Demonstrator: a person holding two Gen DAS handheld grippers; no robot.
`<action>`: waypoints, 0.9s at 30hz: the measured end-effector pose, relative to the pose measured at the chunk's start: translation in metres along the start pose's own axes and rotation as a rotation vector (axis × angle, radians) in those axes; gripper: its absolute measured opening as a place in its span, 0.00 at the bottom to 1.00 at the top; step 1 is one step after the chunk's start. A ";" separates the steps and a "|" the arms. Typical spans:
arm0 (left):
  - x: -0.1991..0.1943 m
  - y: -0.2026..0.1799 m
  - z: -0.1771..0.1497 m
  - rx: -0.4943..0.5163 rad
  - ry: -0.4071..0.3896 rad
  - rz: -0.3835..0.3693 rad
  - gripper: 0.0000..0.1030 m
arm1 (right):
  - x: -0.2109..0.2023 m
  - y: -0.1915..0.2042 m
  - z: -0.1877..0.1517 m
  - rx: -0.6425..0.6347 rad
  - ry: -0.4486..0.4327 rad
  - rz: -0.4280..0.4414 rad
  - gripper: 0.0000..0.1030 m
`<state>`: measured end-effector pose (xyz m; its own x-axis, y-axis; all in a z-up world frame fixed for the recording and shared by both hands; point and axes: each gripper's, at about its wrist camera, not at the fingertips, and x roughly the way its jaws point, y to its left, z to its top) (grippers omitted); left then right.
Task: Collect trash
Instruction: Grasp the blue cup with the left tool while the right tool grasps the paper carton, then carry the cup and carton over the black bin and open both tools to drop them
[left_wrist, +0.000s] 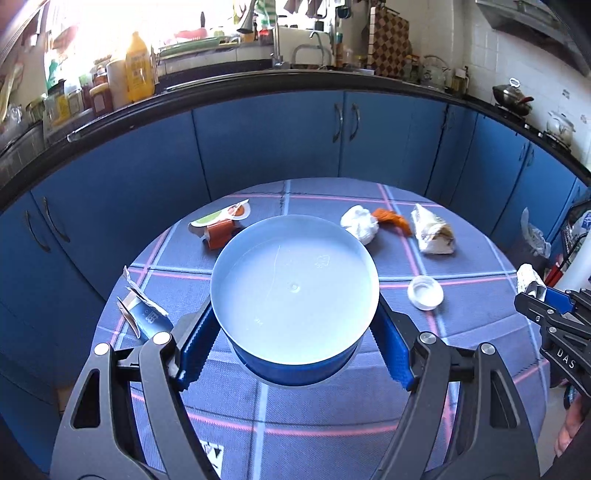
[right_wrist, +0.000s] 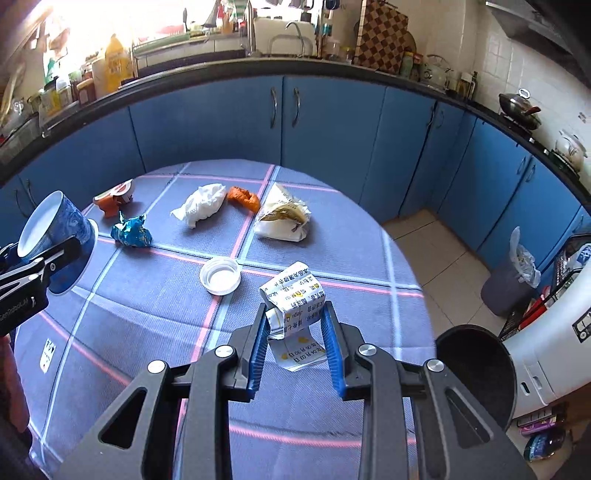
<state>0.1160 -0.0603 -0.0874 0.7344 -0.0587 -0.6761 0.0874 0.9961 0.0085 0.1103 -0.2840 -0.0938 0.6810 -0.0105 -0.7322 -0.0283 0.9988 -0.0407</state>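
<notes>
the crumpled carton (right_wrist: 293, 295), clamped loosely in the right hand-held gripper (right_wrist: 295, 332), could be dropped beside the blue cup (left_wrist: 295, 295) clamped in the left hand-held gripper (left_wrist: 291, 343)

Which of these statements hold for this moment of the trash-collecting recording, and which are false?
1. The left gripper holds a blue paper cup by its sides. True.
2. The cup has trash inside. False: in the left wrist view its white inside shows nothing in it.
3. The right gripper is shut on a crumpled printed paper. True.
4. The white bottle cap is held by the right gripper. False: it lies on the checked tablecloth, apart from the fingers.
5. The crumpled white tissue lies beside an orange wrapper on the table. True.
</notes>
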 end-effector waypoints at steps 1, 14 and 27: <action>-0.004 -0.003 0.000 0.004 -0.003 -0.004 0.74 | -0.005 -0.002 -0.001 0.001 -0.006 -0.001 0.27; -0.042 -0.052 0.001 0.086 -0.053 -0.043 0.74 | -0.053 -0.029 -0.017 0.024 -0.081 -0.021 0.27; -0.062 -0.131 0.014 0.207 -0.083 -0.153 0.74 | -0.076 -0.079 -0.031 0.097 -0.121 -0.076 0.27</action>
<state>0.0689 -0.1877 -0.0361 0.7540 -0.2212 -0.6186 0.3313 0.9411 0.0673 0.0382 -0.3635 -0.0565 0.7621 -0.0861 -0.6417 0.0935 0.9954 -0.0224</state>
